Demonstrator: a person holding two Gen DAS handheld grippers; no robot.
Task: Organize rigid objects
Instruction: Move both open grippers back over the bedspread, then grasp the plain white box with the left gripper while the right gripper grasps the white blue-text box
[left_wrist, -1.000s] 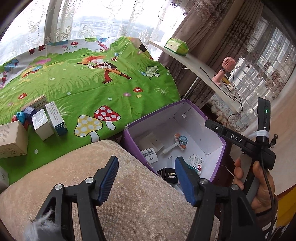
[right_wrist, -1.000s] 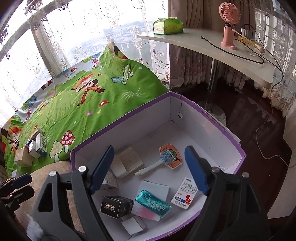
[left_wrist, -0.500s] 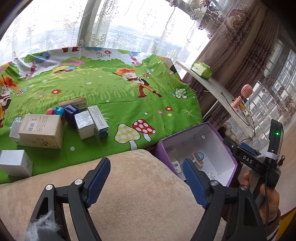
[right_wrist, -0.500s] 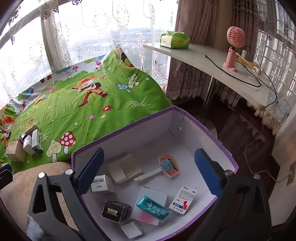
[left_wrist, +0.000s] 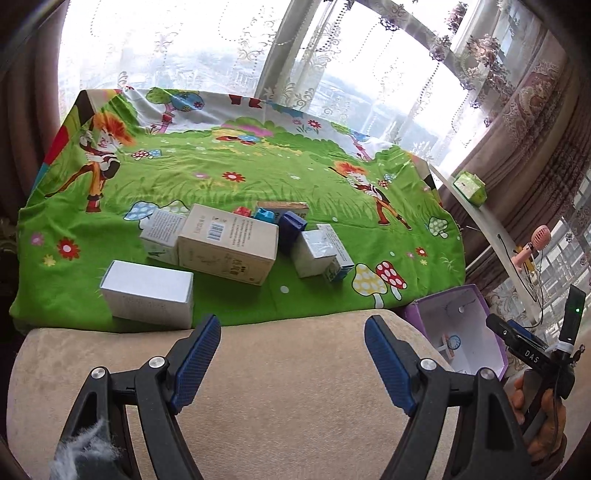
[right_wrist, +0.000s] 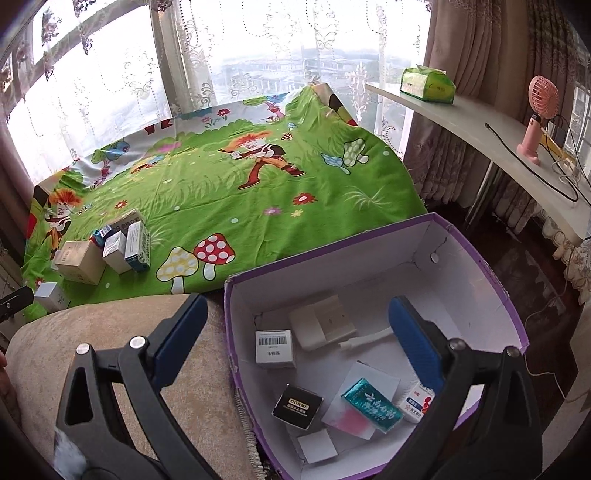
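**Left wrist and right wrist: empty tools between the carton pile and the purple box**

Left wrist view: the left gripper (left_wrist: 291, 354) has its blue pads well apart with nothing between them, above a beige cushion (left_wrist: 258, 387). Beyond the cushion's far edge, on the green cartoon cloth (left_wrist: 258, 177), lies the cluster of cartons still to be sorted. Nearest is a white box (left_wrist: 147, 293) lying flat at the near left. Just behind it is a large beige box (left_wrist: 229, 243) with a barcode on top, then a grey-white box (left_wrist: 162, 230) at its left, a dark blue box (left_wrist: 291, 225) and a silver-topped box (left_wrist: 317, 253) to the right. All look like light, stiff cardboard, probably easy to dent if squeezed hard. The white box seems best taken across its shorter sides, pads flat on opposite faces. The large beige box looks wide for the jaws and would likely need its narrowest dimension. At the far right a hand (left_wrist: 543, 417) holds the other tool.

Right wrist view: the right gripper (right_wrist: 295, 332) is spread wide and empty, hanging over the near rim of the purple box (right_wrist: 491, 266). Inside lie items already placed: a barcode carton (right_wrist: 275, 347), a black carton (right_wrist: 297, 406), a teal packet (right_wrist: 371, 404) and a flat cream box (right_wrist: 321, 326). The glossy teal packet may be slippery.
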